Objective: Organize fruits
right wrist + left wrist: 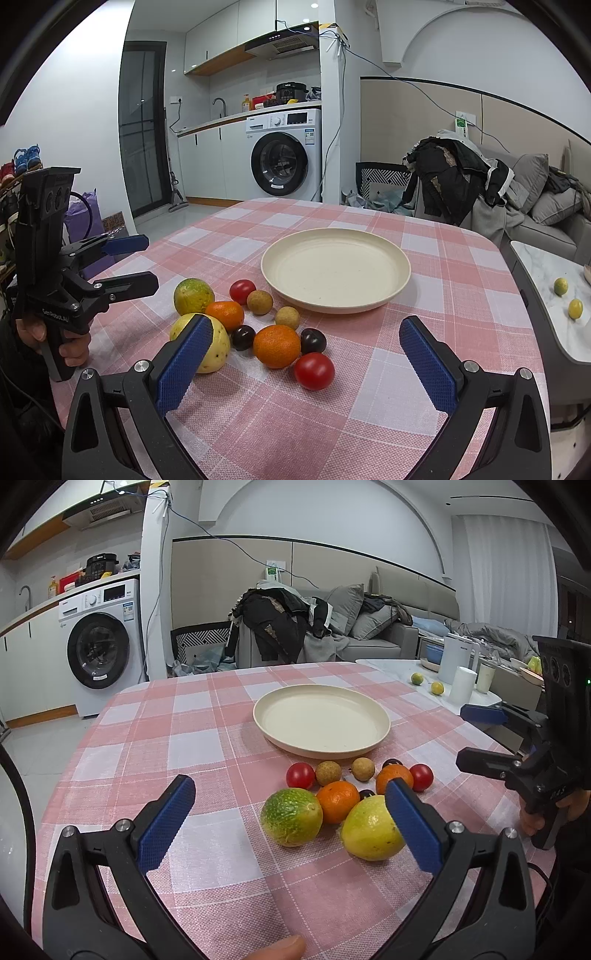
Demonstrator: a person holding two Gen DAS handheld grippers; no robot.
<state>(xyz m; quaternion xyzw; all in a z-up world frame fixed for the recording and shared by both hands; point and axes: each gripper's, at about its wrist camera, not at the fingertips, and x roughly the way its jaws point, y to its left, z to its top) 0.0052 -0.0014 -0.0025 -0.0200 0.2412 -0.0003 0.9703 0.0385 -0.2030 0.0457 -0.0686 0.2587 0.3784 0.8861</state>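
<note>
A cream plate (321, 722) (336, 269) sits empty on the pink checked tablecloth. In front of it lies a cluster of fruit: a green-yellow fruit (291, 816) (194, 296), a yellow fruit (371, 829) (214, 347), two tangerines (337, 801) (277, 346), two red tomatoes (300, 775) (314, 370), two brown longans (328, 772) (287, 317) and dark cherries (313, 340). My left gripper (291, 819) is open, hovering over the near fruit. My right gripper (306, 354) is open and empty above the cluster's right side; it also shows in the left wrist view (480, 738).
A white side table (550, 269) to the right holds two small limes (560, 286), a white kettle (456, 661) and cups. A washing machine (284, 155) and a sofa with clothes (291, 627) stand beyond the table's far edge.
</note>
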